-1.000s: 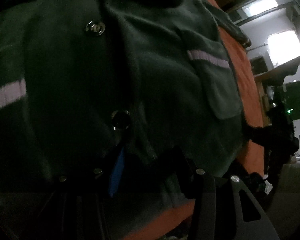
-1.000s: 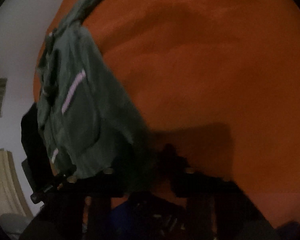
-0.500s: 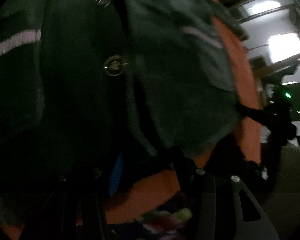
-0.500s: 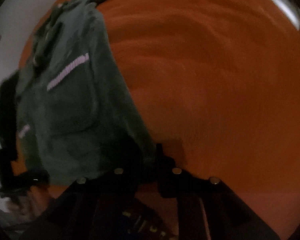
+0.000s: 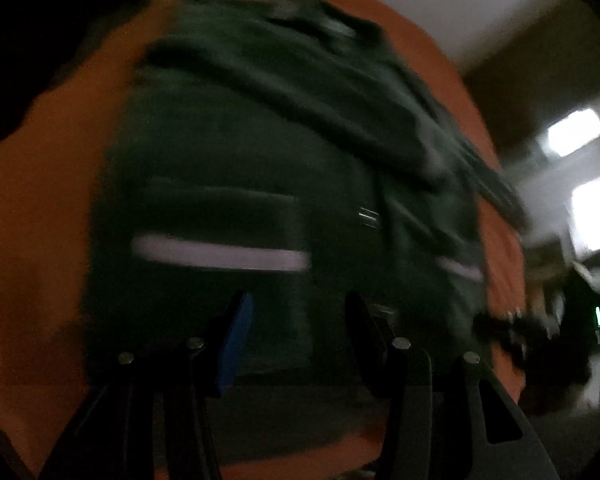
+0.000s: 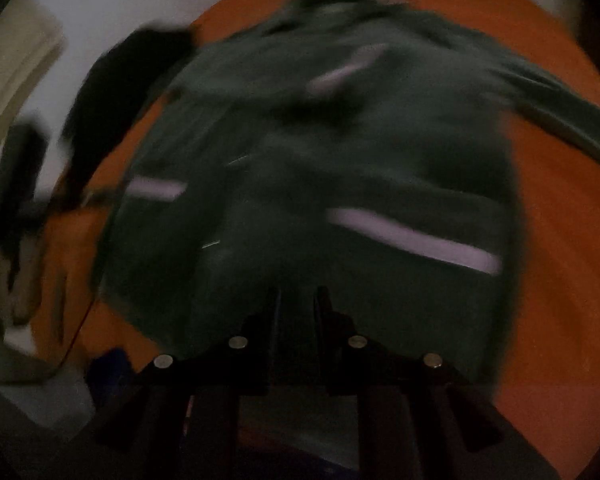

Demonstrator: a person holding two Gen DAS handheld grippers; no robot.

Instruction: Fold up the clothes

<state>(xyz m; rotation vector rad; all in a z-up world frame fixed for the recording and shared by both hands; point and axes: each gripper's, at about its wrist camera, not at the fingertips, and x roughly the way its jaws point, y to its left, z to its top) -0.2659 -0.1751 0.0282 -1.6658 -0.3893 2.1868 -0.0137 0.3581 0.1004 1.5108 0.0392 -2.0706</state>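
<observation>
The dark green jacket is spread on the orange cover, one sleeve laid across its upper part. At its near hem the left gripper is held wide with nothing between the fingers; the right gripper is held narrow, whether pinching cloth cannot be told. A one-sided pull could skew the hem and bunch the fold.

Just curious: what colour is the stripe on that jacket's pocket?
Pale lilac-white stripe on dark green jacket; clearest in right wrist view.

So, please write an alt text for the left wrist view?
A dark green garment with pale stripes lies spread on an orange surface, blurred by motion. The left gripper points at its hem, jaws open and empty.
</observation>
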